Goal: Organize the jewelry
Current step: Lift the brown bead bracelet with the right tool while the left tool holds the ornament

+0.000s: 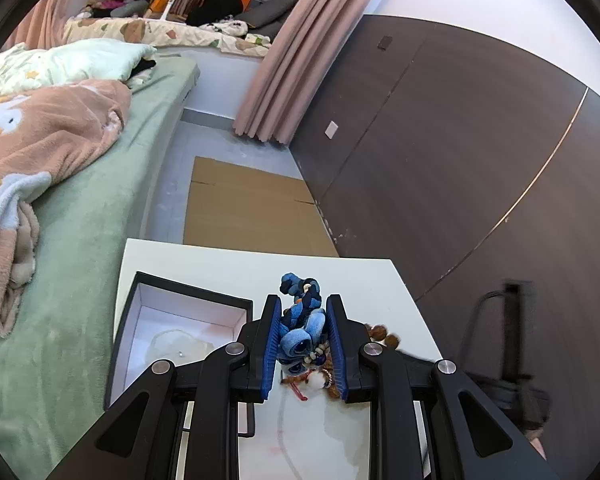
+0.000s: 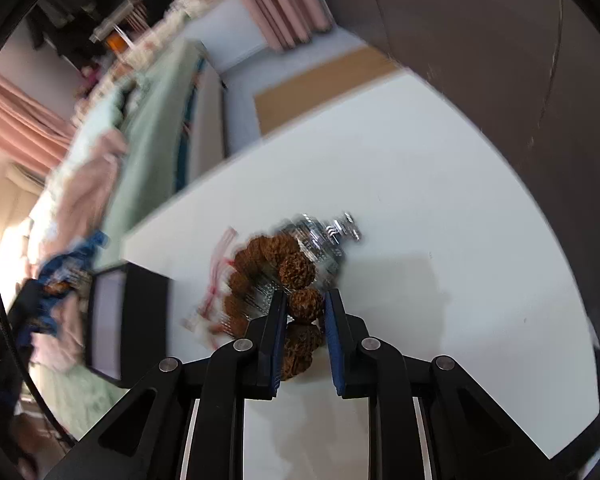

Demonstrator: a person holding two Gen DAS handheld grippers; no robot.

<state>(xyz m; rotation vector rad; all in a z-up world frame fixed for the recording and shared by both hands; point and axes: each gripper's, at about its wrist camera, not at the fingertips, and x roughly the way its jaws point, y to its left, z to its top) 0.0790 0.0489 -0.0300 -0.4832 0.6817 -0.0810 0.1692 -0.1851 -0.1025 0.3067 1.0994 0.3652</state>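
My left gripper (image 1: pixel 303 308) is shut on a blue fabric-and-bead bracelet (image 1: pixel 304 322) and holds it above the white table (image 1: pixel 364 280), just right of an open black box with a white inside (image 1: pixel 180 320). Small white beads and a red cord hang under it. My right gripper (image 2: pixel 305 305) is shut on a bracelet of brown carved nut beads (image 2: pixel 296 276) lying on the table (image 2: pixel 420 200). A silver chain piece (image 2: pixel 324 236) and a clear zip bag with red print (image 2: pixel 216 280) lie under and behind the beads. The box (image 2: pixel 116 312) shows at the left, blurred.
A bed with green sheet and pink blanket (image 1: pixel 60 160) runs along the left. Flat cardboard (image 1: pixel 252 208) lies on the floor beyond the table. A dark wood wall panel (image 1: pixel 460 160) stands to the right, pink curtains (image 1: pixel 284 60) behind.
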